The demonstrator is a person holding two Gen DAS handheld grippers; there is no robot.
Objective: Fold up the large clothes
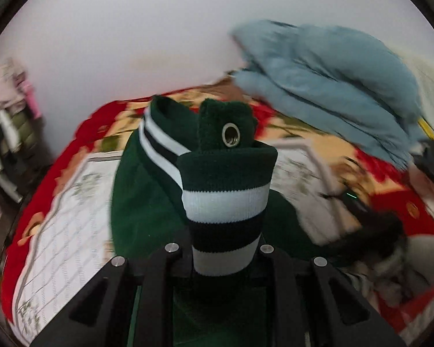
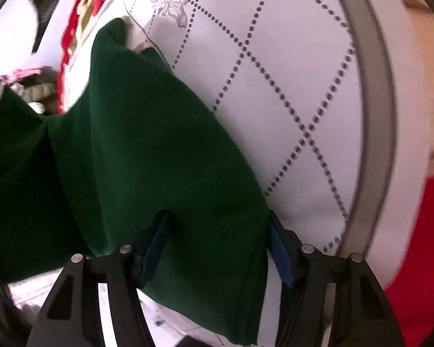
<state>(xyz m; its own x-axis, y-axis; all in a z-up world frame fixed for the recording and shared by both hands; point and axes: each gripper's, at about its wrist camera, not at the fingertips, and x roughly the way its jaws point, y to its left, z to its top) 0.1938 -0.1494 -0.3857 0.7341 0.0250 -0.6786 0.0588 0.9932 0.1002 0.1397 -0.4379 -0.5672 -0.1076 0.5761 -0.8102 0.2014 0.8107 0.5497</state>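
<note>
A dark green garment [image 1: 141, 202] lies over the white quilted bedspread [image 1: 69, 231]. Its ribbed band [image 1: 225, 202], striped white and black, stands up straight ahead of my left gripper [image 1: 225, 263], which is shut on it. A metal eyelet [image 1: 231, 134] shows on the green fold above the band. In the right wrist view, plain green cloth [image 2: 147, 150] of the same garment drapes between the fingers of my right gripper [image 2: 217, 245]. Its jaws stand wide apart, and the blue pads [image 2: 279, 248] do not squeeze the cloth.
A light blue garment [image 1: 332, 81] is heaped at the back right on a red floral blanket [image 1: 275, 115]. A blurred dark shape [image 1: 370, 219] crosses the right side. Cluttered shelves [image 1: 11, 110] stand by the left wall. A grey border [image 2: 376, 133] edges the bedspread [image 2: 289, 86].
</note>
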